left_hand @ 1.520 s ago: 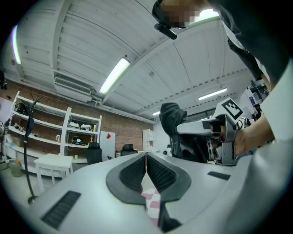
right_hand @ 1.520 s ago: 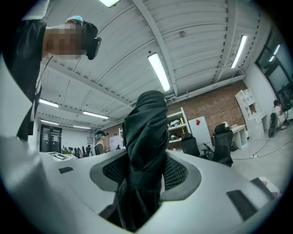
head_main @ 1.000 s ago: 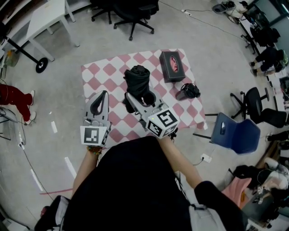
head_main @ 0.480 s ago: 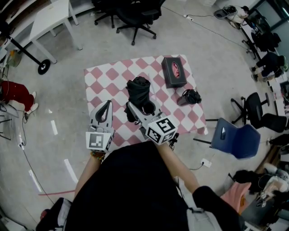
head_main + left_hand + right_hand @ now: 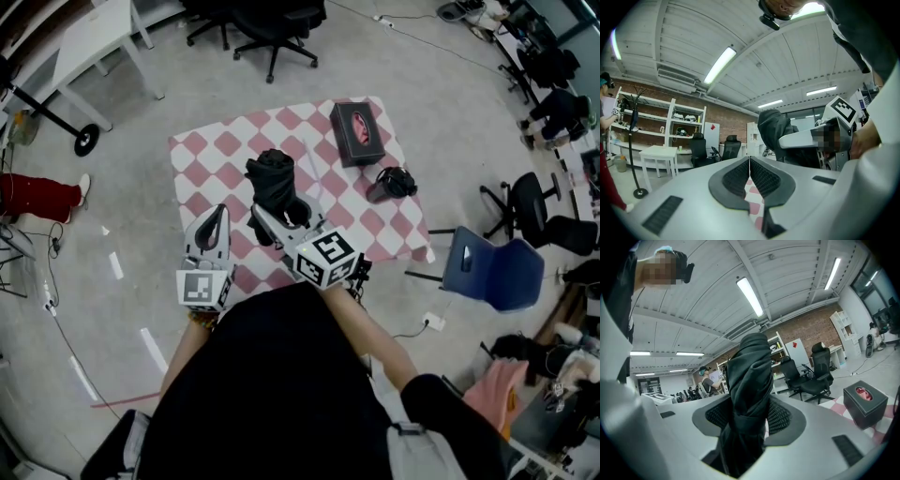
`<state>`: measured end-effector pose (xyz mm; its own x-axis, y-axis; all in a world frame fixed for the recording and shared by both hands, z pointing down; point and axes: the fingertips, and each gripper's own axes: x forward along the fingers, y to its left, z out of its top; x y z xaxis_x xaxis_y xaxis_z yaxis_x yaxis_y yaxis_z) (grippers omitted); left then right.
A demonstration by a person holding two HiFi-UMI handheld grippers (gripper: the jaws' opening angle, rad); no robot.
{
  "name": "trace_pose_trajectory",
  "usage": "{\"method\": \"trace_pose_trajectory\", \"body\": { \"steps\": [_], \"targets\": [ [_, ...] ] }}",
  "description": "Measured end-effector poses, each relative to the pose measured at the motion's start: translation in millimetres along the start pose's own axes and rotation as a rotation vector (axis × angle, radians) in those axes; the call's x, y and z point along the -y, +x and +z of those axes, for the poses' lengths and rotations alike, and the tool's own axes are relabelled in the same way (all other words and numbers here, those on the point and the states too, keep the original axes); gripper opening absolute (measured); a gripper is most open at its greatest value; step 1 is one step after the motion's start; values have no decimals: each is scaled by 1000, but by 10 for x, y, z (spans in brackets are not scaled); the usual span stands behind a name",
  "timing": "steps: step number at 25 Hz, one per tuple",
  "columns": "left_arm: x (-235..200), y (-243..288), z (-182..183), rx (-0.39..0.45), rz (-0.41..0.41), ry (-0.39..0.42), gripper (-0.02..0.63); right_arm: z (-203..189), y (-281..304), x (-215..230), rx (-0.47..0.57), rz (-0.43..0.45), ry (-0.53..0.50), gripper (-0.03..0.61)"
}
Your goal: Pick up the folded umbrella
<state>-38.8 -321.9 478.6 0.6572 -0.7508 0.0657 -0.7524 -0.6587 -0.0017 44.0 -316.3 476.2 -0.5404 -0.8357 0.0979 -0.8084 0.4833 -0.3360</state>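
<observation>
While you hold the right claw (image 5: 275, 211) closed on the folded umbrella (image 5: 272, 173), the black bundle stands upright at the middle of the frame in the head view. It is over the centre of the counter (image 5: 202, 155) and its pink-and-white checked cloth (image 5: 389, 239). Whether its lower end touches the cloth cannot be told. In the right gripper view, the ribbed pads (image 5: 780, 416) press the wrapped fabric near its strap. There the umbrella fills the centre of the frame and blocks most of what lies straight beyond.

Your left claw (image 5: 217, 214) lies to the lower left of the umbrella, near it but apart. Its jaws are together with nothing between them, as the left gripper view confirms.

Upper right of the umbrella on the cloth sits a black box (image 5: 357, 134) with a pink picture on its lid, well apart from both claws. Just below the box, toward the right edge of the cloth, lies a small dark object (image 5: 390, 185) too indistinct to name.

Off the counter, a blue chair (image 5: 492, 272) stands at right, black office chairs (image 5: 272, 23) at top, and a white table (image 5: 89, 42) at upper left.
</observation>
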Motion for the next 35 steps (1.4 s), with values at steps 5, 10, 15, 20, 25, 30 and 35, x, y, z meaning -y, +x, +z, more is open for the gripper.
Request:
{"method": "trace_pose_trajectory", "body": {
  "steps": [5, 10, 15, 20, 25, 30, 35],
  "targets": [
    [1, 3, -28, 9, 1, -6, 15, -50, 26, -37, -22, 10, 6, 213],
    [-41, -11, -32, 6, 4, -5, 15, -97, 30, -99, -40, 23, 0, 209],
    [-64, -12, -45, -9, 13, -4, 15, -141, 40, -123, -55, 29, -11, 209],
    [-84, -4, -18, 4, 6, 5, 15, -140, 26, -41, -61, 8, -15, 209],
    [-123, -22, -33, -4, 15, 13, 15, -214, 45, -12, -84, -2, -7, 209],
    [-103, -21, -54, -10, 13, 7, 15, -283, 46, 18, -107, -5, 7, 209],
    [-73, -19, -79, -15, 9, 1, 15, -332, 57, 28, -125, -4, 10, 209]
  ]
}}
